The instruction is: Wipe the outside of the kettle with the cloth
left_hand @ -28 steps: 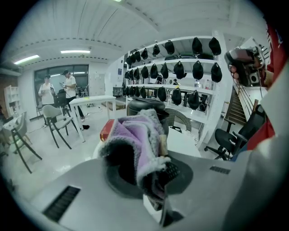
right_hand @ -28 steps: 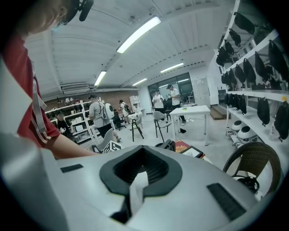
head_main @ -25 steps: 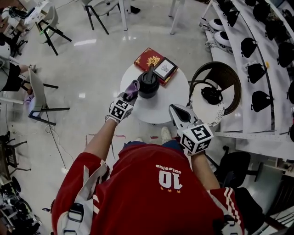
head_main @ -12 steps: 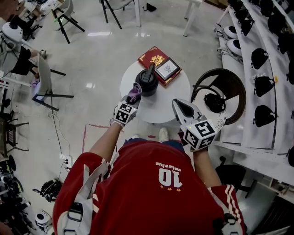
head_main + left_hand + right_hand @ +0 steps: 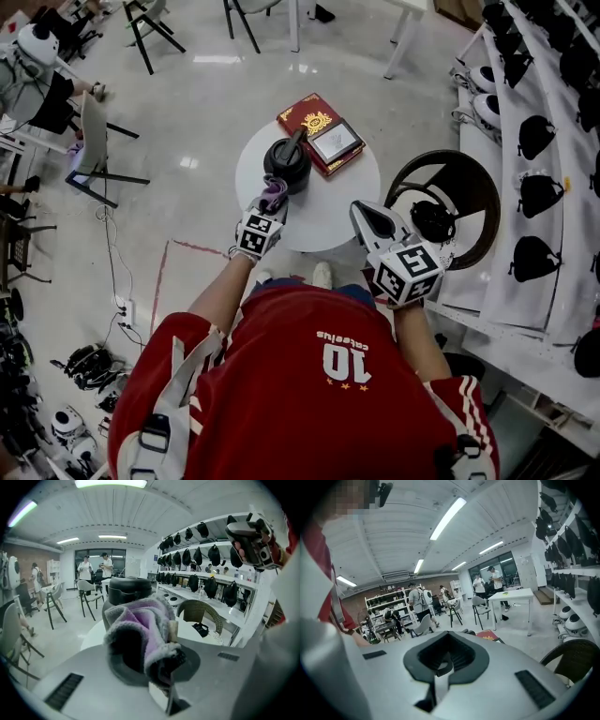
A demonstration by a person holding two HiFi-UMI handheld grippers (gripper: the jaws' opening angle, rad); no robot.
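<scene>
A black kettle (image 5: 287,161) stands on the round white table (image 5: 323,214), towards its far left. My left gripper (image 5: 269,208) is shut on a purple cloth (image 5: 273,194) just in front of the kettle; whether cloth and kettle touch I cannot tell. In the left gripper view the bunched cloth (image 5: 140,632) covers my left gripper (image 5: 152,660), with the kettle (image 5: 129,591) right behind it. My right gripper (image 5: 367,217) hovers over the table's near right edge, shut and empty. The right gripper view shows my right gripper (image 5: 440,665) holding nothing.
A red book (image 5: 307,120) with a framed picture (image 5: 337,141) on it lies at the table's far side. A wicker chair (image 5: 466,171) holding a black object (image 5: 433,219) stands to the right, before shelves (image 5: 525,187) of black headgear. Chairs (image 5: 94,150) and people are farther left.
My left gripper with the cloth has drawn back a little from the kettle toward me. The right gripper has barely moved. The head view has shifted slightly.
</scene>
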